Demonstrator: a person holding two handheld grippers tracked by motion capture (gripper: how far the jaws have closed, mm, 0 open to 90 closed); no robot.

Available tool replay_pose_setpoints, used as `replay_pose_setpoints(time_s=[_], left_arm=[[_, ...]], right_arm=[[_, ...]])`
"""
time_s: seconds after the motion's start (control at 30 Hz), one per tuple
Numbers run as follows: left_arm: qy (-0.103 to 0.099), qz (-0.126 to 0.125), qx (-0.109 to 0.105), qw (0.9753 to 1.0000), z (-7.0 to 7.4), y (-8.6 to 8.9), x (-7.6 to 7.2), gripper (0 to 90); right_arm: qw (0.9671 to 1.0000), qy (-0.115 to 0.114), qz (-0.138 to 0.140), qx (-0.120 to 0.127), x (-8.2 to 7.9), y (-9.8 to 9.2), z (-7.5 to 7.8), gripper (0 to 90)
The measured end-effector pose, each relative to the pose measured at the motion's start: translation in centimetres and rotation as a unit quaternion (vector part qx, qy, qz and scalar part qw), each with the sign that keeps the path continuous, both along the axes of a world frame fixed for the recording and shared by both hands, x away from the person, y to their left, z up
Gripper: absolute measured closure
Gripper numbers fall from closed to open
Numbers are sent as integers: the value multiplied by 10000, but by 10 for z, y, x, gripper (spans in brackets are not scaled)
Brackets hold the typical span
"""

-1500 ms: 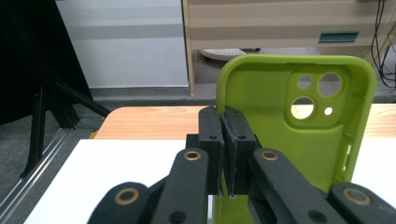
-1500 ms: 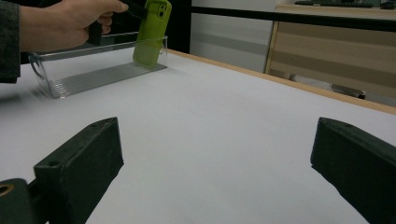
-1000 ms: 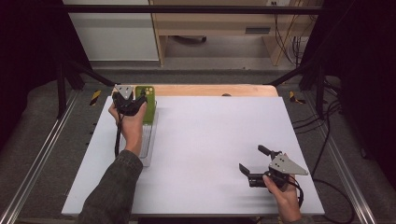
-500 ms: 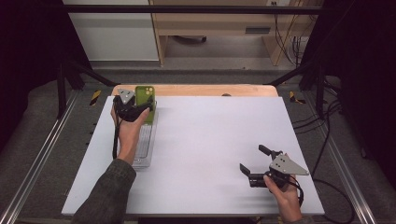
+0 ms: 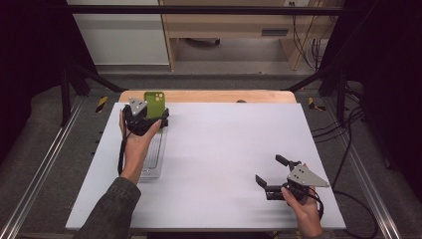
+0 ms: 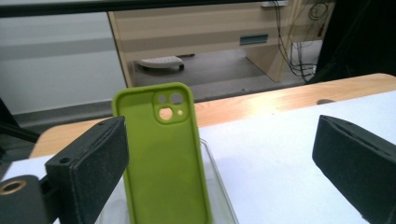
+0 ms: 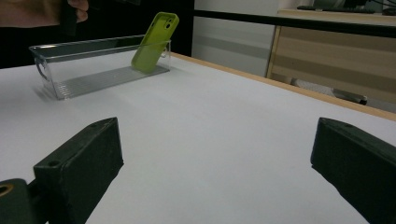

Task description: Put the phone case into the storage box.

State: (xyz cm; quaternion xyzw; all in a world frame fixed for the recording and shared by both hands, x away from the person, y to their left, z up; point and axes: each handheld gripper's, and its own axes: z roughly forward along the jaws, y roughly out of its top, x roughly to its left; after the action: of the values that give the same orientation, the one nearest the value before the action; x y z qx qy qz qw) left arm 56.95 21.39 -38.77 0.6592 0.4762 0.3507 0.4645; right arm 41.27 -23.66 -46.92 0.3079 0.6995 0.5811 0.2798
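Left tongs [image 5: 152, 121] nearer the person now.

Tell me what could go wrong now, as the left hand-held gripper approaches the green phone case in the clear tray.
1. The green phone case leans tilted against the end wall of the clear tray; a nudge might tip it over.
2. The left hand-held gripper is open, and one jaw might strike the tray wall and shift the tray.

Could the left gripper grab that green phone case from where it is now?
Probably yes. The left gripper is open right at the green phone case, which leans in the clear tray; nothing stands between them.
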Motion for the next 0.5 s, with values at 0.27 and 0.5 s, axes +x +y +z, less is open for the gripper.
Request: replay_pose_setpoints(time_s=[0.27, 0.5], left_arm=[[174, -350, 62, 9992, 3, -2, -18, 36], [136, -628, 5, 9979, 9, 1, -34, 36]], right_arm=[[10000, 22, 17, 35, 1, 0, 0, 23], [10000, 20, 9, 75, 1, -1, 0, 22]])
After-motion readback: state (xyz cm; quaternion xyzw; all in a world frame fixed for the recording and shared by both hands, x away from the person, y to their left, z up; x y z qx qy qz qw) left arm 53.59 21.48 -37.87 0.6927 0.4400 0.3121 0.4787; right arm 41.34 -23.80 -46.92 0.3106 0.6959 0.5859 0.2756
